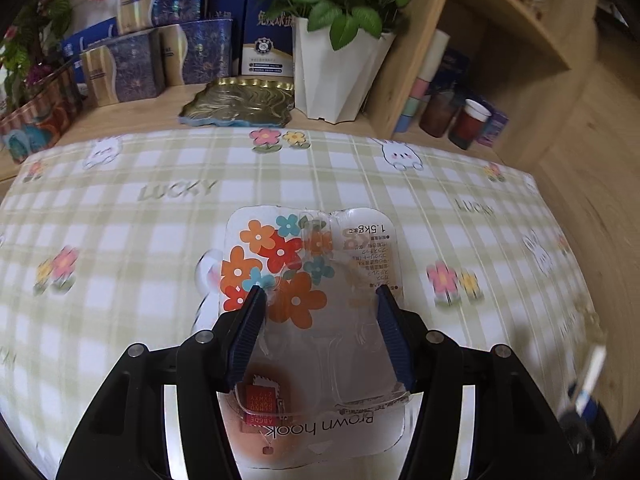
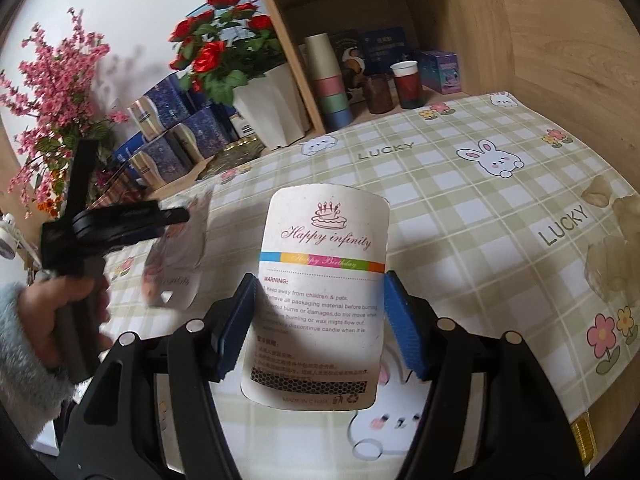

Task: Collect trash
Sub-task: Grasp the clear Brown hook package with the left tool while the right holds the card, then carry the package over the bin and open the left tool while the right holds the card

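My left gripper (image 1: 318, 294) is shut on a clear plastic blister pack with orange and red flowers and a "Brown hook" card (image 1: 316, 312), holding it above the checked tablecloth (image 1: 120, 240). My right gripper (image 2: 318, 280) is shut on a white "Happy infinity" candle card (image 2: 320, 300), held upright above the cloth (image 2: 480, 220). The left gripper (image 2: 176, 216) and its blister pack (image 2: 176, 264) show at the left of the right wrist view, held by a hand in a fuzzy sleeve.
A white pot of red roses (image 1: 340, 68), blue and gold boxes (image 1: 132, 68) and a gold tray (image 1: 240, 102) stand at the table's back. A wooden shelf (image 2: 360, 8) holds stacked cups (image 2: 330, 88) and jars. Crumpled pale wrappers (image 2: 612, 248) lie at the right.
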### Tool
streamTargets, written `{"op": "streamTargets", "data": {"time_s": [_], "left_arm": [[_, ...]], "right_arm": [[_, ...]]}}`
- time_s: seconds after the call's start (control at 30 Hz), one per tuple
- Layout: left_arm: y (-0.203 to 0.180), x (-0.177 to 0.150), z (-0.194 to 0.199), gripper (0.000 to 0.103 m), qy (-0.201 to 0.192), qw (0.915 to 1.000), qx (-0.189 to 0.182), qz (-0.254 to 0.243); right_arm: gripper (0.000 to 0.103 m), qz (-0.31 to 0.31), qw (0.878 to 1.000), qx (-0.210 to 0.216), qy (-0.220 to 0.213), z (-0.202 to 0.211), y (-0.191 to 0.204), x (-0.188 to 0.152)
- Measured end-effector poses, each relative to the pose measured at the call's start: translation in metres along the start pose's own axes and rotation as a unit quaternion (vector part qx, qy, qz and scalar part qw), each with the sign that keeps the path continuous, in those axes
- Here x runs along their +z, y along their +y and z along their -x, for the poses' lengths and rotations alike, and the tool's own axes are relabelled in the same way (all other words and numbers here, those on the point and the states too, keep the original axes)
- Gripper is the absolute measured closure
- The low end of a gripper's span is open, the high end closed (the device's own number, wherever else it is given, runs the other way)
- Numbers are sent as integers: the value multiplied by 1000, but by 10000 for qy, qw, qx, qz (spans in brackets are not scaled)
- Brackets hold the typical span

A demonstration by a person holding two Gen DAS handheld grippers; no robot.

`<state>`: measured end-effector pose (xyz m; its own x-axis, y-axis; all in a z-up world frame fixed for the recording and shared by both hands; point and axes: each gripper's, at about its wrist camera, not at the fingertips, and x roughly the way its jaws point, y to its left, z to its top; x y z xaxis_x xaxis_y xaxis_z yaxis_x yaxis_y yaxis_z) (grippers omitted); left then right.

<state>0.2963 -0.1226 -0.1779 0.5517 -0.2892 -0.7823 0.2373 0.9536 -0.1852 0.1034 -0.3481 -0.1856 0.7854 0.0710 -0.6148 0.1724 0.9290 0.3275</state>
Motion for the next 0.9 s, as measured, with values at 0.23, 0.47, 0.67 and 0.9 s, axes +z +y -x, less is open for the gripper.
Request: {"op": "streamTargets", "data": {"time_s": [0.23, 0.47, 0.67, 0.9], "left_arm": [[17, -66, 78, 47, -235, 9997, 2, -46], [29, -123, 145, 47, -497, 9986, 159, 90], [27, -163, 192, 47, -577, 9981, 175, 82], [24, -205, 223, 47, -484, 9987, 17, -138]], "right_arm": [[39, 138, 9997, 173, 40, 25, 24, -15], [39, 376, 9985, 379, 122, 50, 52, -31], [39, 446, 9976, 517, 98, 74, 71, -42], [39, 484, 9973, 548, -2, 108, 84, -54]]}}
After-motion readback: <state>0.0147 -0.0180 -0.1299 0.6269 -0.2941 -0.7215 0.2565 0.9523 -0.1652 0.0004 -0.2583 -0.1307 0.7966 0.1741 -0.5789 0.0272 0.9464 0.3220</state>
